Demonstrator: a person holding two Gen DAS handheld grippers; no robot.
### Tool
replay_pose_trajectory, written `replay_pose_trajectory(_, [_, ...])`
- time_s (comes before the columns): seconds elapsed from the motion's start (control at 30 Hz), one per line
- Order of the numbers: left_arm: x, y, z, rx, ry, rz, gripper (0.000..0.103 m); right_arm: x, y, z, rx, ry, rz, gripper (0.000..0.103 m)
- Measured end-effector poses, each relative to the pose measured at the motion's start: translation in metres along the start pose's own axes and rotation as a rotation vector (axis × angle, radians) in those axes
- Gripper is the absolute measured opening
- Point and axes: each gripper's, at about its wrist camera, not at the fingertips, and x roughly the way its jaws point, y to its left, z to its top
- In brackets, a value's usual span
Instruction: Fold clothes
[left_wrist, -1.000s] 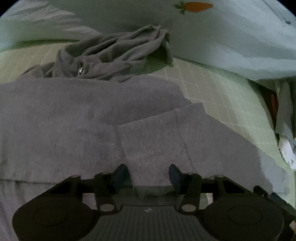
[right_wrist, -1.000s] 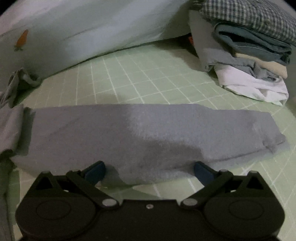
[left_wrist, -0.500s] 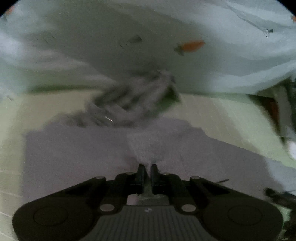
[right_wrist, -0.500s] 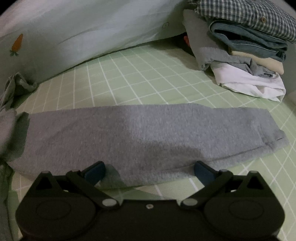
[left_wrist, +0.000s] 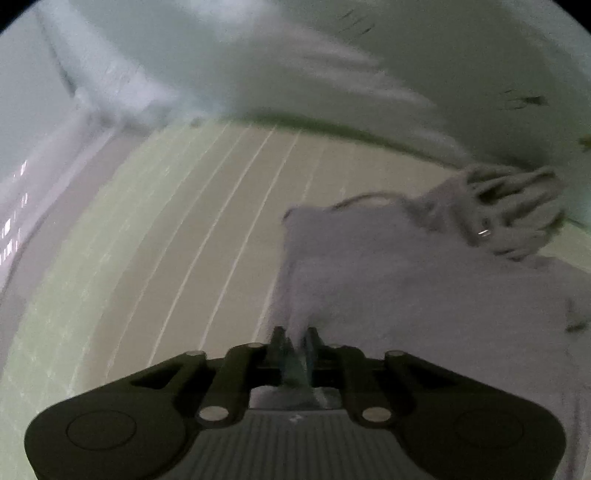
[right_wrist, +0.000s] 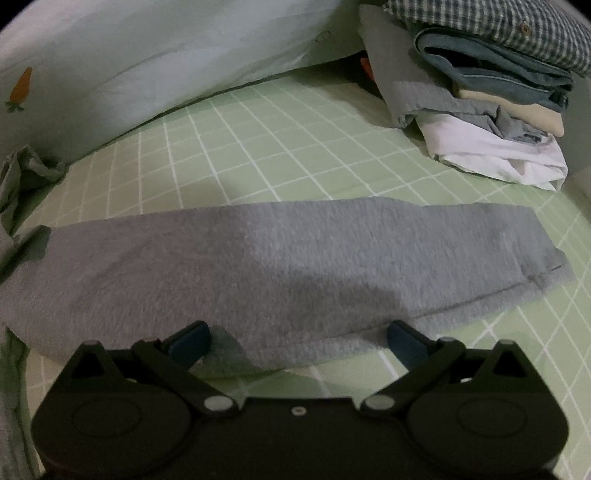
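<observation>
Pinching grey garment (left_wrist: 424, 295), left gripper (left_wrist: 294, 343) closed, right gripper (right_wrist: 297, 338) spread wide, empty.

A light green bed sheet with a white grid pattern (right_wrist: 280, 147) covers the bed across both views; in the left wrist view its lines smear into long streaks (left_wrist: 207, 229) from blur. A large pale blue-green pillow printed with a small orange carrot (right_wrist: 155, 55) lies along the far edge of the sheet, resting on it. The carrot print (right_wrist: 20, 88) sits near the pillow's left end. In the left wrist view the same pale fabric (left_wrist: 332, 55) fills the top, too blurred to show detail. At far left a pale band (left_wrist: 22, 206) runs alongside the sheet; what it is cannot be told.
</observation>
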Motion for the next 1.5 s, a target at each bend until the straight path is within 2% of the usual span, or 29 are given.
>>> replay_pose_trajectory(0.03, [0.001, 0.002, -0.001, -0.019, 0.002, 0.0, 0.031, 0.001, 0.0, 0.001, 0.0, 0.003, 0.0, 0.103])
replay_pose_trajectory(0.07, [0.002, 0.004, -0.001, -0.038, 0.004, 0.001, 0.047, 0.001, -0.001, 0.002, 0.001, 0.008, -0.001, 0.103])
replay_pose_trajectory(0.1, [0.003, 0.006, -0.002, -0.056, 0.004, 0.0, 0.057, 0.001, -0.002, 0.003, 0.003, 0.015, -0.004, 0.103])
replay_pose_trajectory(0.13, [0.0, 0.006, -0.002, -0.073, -0.011, -0.006, 0.073, 0.001, -0.004, 0.004, 0.017, 0.014, -0.009, 0.103])
replay_pose_trajectory(0.17, [-0.002, 0.004, -0.002, -0.079, -0.028, -0.015, 0.077, 0.0, -0.008, 0.005, 0.042, 0.006, -0.016, 0.103])
replay_pose_trajectory(0.33, [-0.015, -0.013, 0.0, -0.061, -0.07, -0.053, 0.078, 0.001, -0.035, 0.009, 0.141, -0.036, -0.054, 0.103])
replay_pose_trajectory(0.57, [-0.027, -0.045, -0.002, 0.01, -0.08, -0.081, 0.083, 0.012, -0.078, 0.031, 0.099, -0.109, -0.183, 0.103])
replay_pose_trajectory(0.7, [-0.034, -0.057, -0.005, 0.025, -0.068, -0.077, 0.083, 0.03, -0.113, 0.046, 0.156, -0.122, -0.232, 0.103])
replay_pose_trajectory(0.9, [-0.044, -0.072, -0.007, 0.055, -0.064, -0.065, 0.083, 0.045, -0.166, 0.057, 0.302, -0.128, -0.204, 0.103])
replay_pose_trajectory(1.0, [-0.048, -0.078, -0.005, 0.064, -0.062, -0.059, 0.083, 0.052, -0.177, 0.055, 0.306, -0.131, -0.186, 0.103])
replay_pose_trajectory(1.1, [-0.055, -0.086, -0.003, 0.086, -0.075, -0.055, 0.083, 0.054, -0.177, 0.052, 0.248, -0.138, -0.187, 0.101])
replay_pose_trajectory(1.27, [-0.064, -0.099, 0.002, 0.121, -0.087, -0.057, 0.083, 0.043, -0.181, 0.042, 0.289, -0.197, -0.182, 0.078])
replay_pose_trajectory(1.3, [-0.065, -0.101, 0.003, 0.126, -0.088, -0.058, 0.083, 0.04, -0.181, 0.04, 0.297, -0.206, -0.171, 0.067])
replay_pose_trajectory(1.33, [-0.065, -0.103, 0.003, 0.129, -0.088, -0.06, 0.083, 0.038, -0.18, 0.039, 0.292, -0.211, -0.161, 0.048])
replay_pose_trajectory(1.37, [-0.065, -0.105, 0.004, 0.13, -0.088, -0.062, 0.083, 0.036, -0.179, 0.039, 0.272, -0.213, -0.151, 0.038])
replay_pose_trajectory(1.4, [-0.065, -0.108, 0.004, 0.132, -0.086, -0.065, 0.083, 0.035, -0.179, 0.037, 0.264, -0.215, -0.144, 0.016])
replay_pose_trajectory(1.43, [-0.066, -0.11, 0.004, 0.136, -0.086, -0.071, 0.083, 0.033, -0.182, 0.036, 0.271, -0.219, -0.142, 0.005])
replay_pose_trajectory(1.5, [-0.067, -0.115, 0.004, 0.14, -0.088, -0.078, 0.083, 0.03, -0.187, 0.033, 0.284, -0.226, -0.138, 0.005])
